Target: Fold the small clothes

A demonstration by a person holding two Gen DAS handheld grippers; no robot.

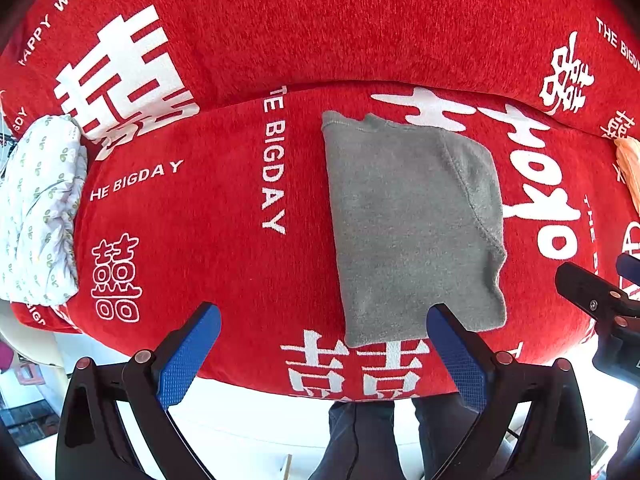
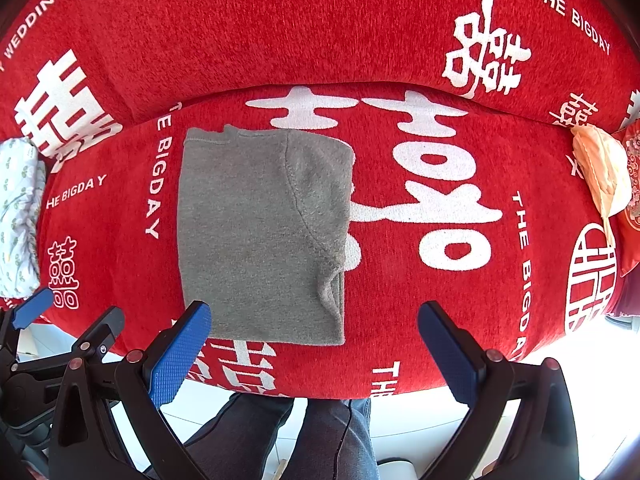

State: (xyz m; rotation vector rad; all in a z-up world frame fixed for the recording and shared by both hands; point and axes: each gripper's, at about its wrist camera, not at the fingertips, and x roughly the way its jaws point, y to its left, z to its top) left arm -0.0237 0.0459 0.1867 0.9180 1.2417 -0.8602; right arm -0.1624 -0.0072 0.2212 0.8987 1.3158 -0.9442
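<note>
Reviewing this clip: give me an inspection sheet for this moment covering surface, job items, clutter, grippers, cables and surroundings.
Surface: red cover with white lettering, spread over a seat and backrest.
Job's things: grey garment lying flat, partly folded, one side turned in along a curved seam.
Clutter: white patterned cloth at the left edge; peach cloth at the right edge.
Grippers: left gripper open, right gripper open, both at the garment's near edge, holding nothing.
Cables: thin dark cord along the person's trousers.
Surroundings: pale floor below; person's legs.
</note>
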